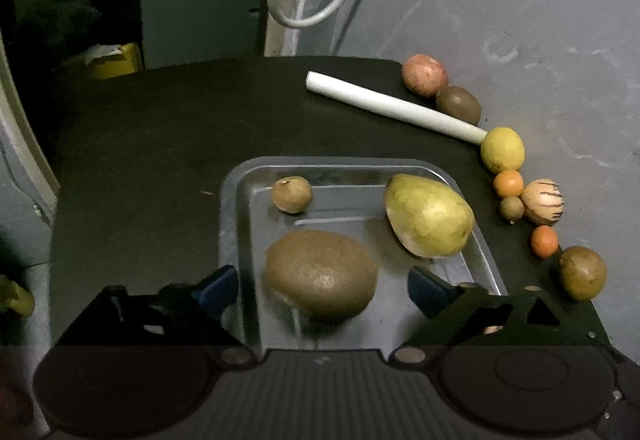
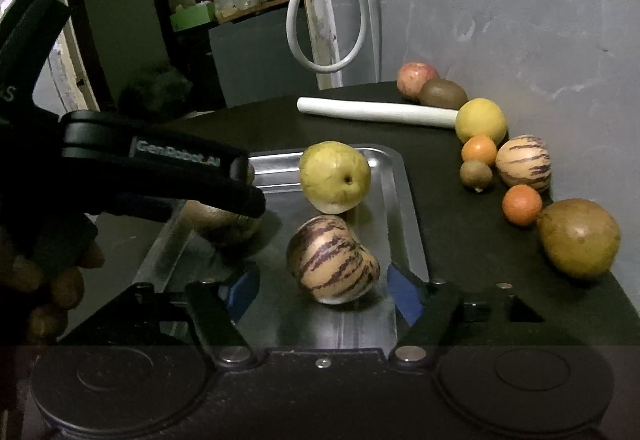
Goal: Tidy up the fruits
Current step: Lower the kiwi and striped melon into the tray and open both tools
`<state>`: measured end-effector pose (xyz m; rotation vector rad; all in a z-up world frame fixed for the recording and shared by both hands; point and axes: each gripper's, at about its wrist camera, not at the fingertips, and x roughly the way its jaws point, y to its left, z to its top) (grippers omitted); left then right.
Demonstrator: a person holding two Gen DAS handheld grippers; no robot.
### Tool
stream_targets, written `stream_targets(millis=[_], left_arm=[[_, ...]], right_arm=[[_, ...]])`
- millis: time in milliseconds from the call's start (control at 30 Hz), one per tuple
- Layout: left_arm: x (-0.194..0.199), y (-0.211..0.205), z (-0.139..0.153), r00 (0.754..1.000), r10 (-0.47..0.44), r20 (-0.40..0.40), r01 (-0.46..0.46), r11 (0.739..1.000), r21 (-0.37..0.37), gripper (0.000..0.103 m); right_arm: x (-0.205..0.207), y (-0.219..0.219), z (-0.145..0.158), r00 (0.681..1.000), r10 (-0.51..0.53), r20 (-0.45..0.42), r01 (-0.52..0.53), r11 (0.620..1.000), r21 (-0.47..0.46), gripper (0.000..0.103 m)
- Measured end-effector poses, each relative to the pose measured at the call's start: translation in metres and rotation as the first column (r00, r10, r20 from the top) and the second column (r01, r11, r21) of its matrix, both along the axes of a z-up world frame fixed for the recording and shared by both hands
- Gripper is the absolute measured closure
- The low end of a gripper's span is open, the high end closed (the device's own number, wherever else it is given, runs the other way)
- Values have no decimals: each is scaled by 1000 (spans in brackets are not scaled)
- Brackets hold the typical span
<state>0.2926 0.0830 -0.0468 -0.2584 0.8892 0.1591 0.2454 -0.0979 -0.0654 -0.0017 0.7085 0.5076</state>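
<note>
A steel tray (image 1: 232, 208) (image 2: 404, 208) sits on the black table. In the left wrist view it holds a kiwi (image 1: 320, 276), a yellow pear (image 1: 428, 216) and a small brown fruit (image 1: 291, 194). My left gripper (image 1: 320, 290) is open, with the kiwi between its blue pads and not gripped. In the right wrist view my right gripper (image 2: 320, 292) is open around a striped pepino melon (image 2: 332, 260) resting in the tray, near the pear (image 2: 335, 177). The left gripper's black body (image 2: 160, 168) reaches in from the left over the kiwi (image 2: 224, 224).
Along the grey wall lie loose fruits: an apple (image 1: 424, 75), a kiwi (image 1: 458, 104), a lemon (image 1: 502, 149), two small oranges (image 1: 508, 183) (image 1: 544, 241), a striped melon (image 1: 543, 202) and a brown pear (image 1: 582, 272). A white tube (image 1: 392, 106) lies behind the tray.
</note>
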Motion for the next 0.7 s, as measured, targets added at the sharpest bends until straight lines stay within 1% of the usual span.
stream_targets(millis=[67, 167, 200, 267, 367, 533, 700], left_arm=[[-14, 1, 6, 1000, 13, 19, -12, 1000, -8, 4], [-33, 3, 15, 998, 39, 42, -38, 999, -15, 1], [-40, 3, 17, 998, 47, 47, -46, 999, -15, 1], [-55, 4, 20, 997, 53, 54, -52, 998, -17, 1], [-76, 4, 21, 997, 57, 47, -56, 998, -14, 1], [-112, 1, 16, 999, 28, 27, -27, 999, -22, 1], [-135, -8, 11, 1000, -14, -4, 13, 1000, -24, 1]], right_arm=[[-9, -4, 5, 1000, 2, 12, -2, 1000, -2, 21], [-26, -11, 11, 1000, 3, 31, -3, 1000, -12, 15], [-33, -14, 13, 999, 3, 36, -3, 1000, -19, 14], [-44, -19, 17, 999, 2, 42, -1, 1000, -27, 8], [-62, -28, 21, 999, -3, 43, 5, 999, -39, 3], [-86, -42, 24, 999, -28, 25, 29, 997, -66, 1], [-101, -61, 20, 995, -101, -4, 100, 991, -94, 1]])
